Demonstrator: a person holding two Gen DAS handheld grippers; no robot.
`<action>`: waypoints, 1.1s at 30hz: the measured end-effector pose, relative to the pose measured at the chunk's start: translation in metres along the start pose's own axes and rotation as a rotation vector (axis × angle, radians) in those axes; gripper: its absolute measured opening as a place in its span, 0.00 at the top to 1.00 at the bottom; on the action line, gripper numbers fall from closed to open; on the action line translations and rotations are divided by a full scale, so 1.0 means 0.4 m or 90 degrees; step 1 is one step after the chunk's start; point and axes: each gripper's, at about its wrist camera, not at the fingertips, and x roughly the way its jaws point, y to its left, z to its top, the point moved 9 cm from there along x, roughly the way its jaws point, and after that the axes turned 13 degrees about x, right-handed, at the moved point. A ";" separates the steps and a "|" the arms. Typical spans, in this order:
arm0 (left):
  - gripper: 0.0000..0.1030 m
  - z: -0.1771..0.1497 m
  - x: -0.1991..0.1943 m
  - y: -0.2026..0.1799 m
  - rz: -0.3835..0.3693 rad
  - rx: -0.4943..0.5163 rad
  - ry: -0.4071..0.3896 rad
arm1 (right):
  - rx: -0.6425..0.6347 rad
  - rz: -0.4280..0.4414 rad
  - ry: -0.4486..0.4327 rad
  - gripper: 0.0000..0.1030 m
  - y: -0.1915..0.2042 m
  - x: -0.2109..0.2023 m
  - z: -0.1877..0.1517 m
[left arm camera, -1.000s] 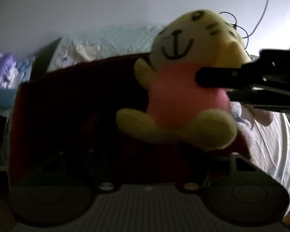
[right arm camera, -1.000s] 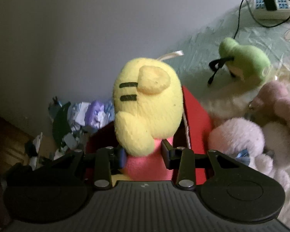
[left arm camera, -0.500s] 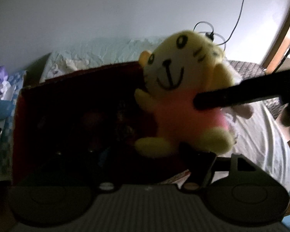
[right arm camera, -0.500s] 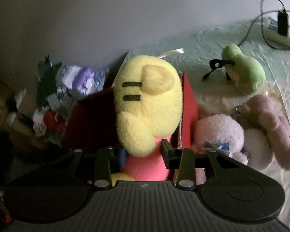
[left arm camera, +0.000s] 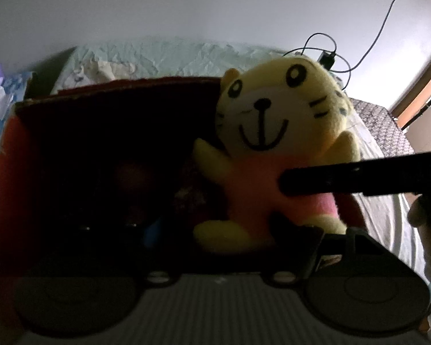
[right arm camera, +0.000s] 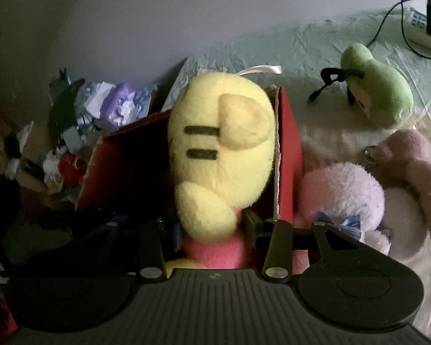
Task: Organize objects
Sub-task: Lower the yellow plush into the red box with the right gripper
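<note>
The right gripper (right arm camera: 212, 224) is clamped on the pink body of the yellow tiger plush (right arm camera: 221, 149), held over the red box (right arm camera: 287, 155) at its right wall. At 2 o'clock lies a green plush (right arm camera: 379, 92), at 3 o'clock pink and white plush toys (right arm camera: 344, 195), at 10 o'clock floor clutter (right arm camera: 80, 115). Whether the left gripper (left arm camera: 221, 270) is parted or closed cannot be told in the dark.

My bed (right arm camera: 273, 54), pale green sheet: red box (right arm camera: 287, 143) centre; green plush (right arm camera: 379, 89) at two o'clock; pink plushes (right arm camera: 344, 192) at three.
</note>
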 end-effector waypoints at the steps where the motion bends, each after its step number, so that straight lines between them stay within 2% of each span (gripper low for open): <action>1: 0.27 0.001 0.003 0.001 0.001 0.000 0.001 | 0.006 0.003 -0.007 0.55 0.000 -0.003 -0.001; 4: 0.27 -0.001 0.011 0.008 0.004 -0.003 0.005 | -0.005 0.000 -0.034 0.51 0.010 -0.025 -0.007; 7: 0.27 -0.002 0.016 0.015 -0.001 -0.016 0.005 | -0.014 0.005 -0.088 0.48 0.014 -0.074 0.005; 10: 0.27 -0.001 0.022 0.009 -0.003 -0.011 0.005 | 0.017 0.030 -0.180 0.46 0.008 -0.130 0.043; 12: 0.27 -0.001 0.026 -0.001 0.000 0.002 0.005 | 0.045 0.047 -0.245 0.48 0.000 -0.156 0.075; 13: 0.27 0.000 0.028 -0.007 0.001 0.007 0.005 | 0.055 0.057 -0.260 0.49 -0.001 -0.157 0.089; 16: 0.30 0.001 0.036 -0.020 -0.006 0.017 0.007 | 0.050 0.063 -0.252 0.62 0.003 -0.117 0.110; 20: 0.33 0.000 0.044 -0.035 -0.006 0.036 0.010 | 0.032 0.079 -0.222 0.63 0.023 -0.055 0.110; 23: 0.32 -0.005 0.055 -0.045 -0.028 0.036 0.018 | -0.017 0.051 -0.185 0.65 0.048 -0.004 0.096; 24: 0.32 -0.006 0.058 -0.047 -0.031 0.037 0.021 | -0.035 0.024 -0.181 0.65 0.052 0.017 0.093; 26: 0.30 -0.003 0.060 -0.047 -0.026 0.038 0.018 | -0.073 -0.035 -0.200 0.65 0.053 0.044 0.095; 28: 0.25 0.000 0.064 -0.038 -0.026 0.031 0.018 | -0.093 -0.062 -0.210 0.65 0.047 0.057 0.098; 33: 0.19 0.004 0.077 -0.025 -0.034 0.012 0.029 | -0.027 -0.021 -0.205 0.65 0.009 0.041 0.113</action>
